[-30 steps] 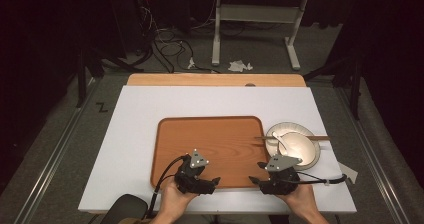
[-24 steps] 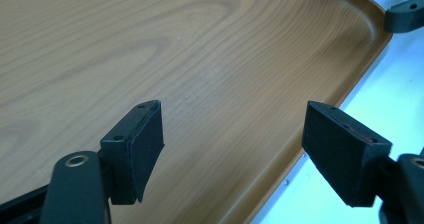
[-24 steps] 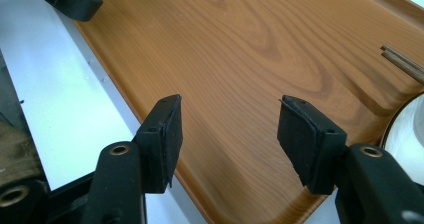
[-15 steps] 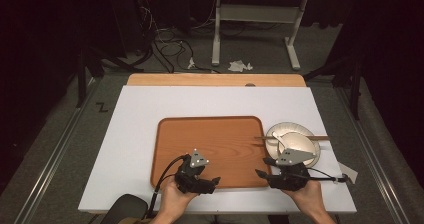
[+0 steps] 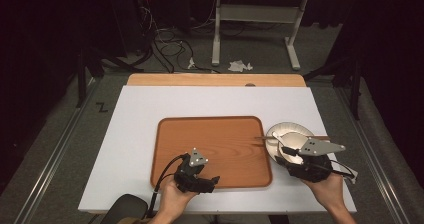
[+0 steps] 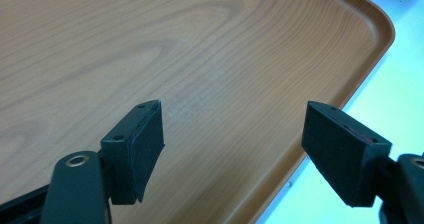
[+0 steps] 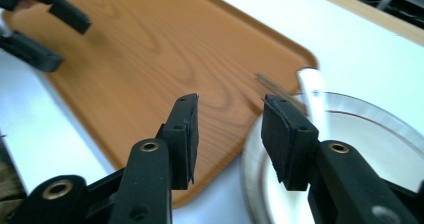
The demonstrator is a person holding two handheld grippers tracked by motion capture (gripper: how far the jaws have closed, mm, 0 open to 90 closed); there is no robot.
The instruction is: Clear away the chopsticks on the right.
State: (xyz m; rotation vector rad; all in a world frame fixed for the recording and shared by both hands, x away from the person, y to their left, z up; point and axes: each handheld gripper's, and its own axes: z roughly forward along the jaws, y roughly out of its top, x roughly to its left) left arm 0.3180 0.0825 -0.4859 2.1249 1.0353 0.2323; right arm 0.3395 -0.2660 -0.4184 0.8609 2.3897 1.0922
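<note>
High view. The white desk (image 5: 150,109) carries a wooden tray (image 5: 215,144); a white plate (image 5: 290,134) lies just beside the tray's right edge, with what look like chopsticks (image 5: 320,137) resting across it and onto the tray rim. The left tongs (image 5: 212,181) sit low over the tray's near edge. The right tongs (image 5: 280,151) hover above the near-left part of the plate.

Left gripper view. The left tongs (image 6: 232,139) stand wide apart with nothing between them, the bare tray (image 6: 150,44) beneath and its corner to the right.

Right gripper view. The right tongs (image 7: 227,134) have just been closing and are now part-way shut; the gap between the pads is empty. Below them the plate (image 7: 380,134) rim meets the tray (image 7: 150,44) edge, and a pale utensil, blurred, lies on the plate.

Risk, as judged. The narrowed tongs could close on air or strike the plate rim, sliding the plate against the tray. A knock could roll the chopsticks off the rim. A thin rim gripped off-centre may tilt and slip free.
</note>
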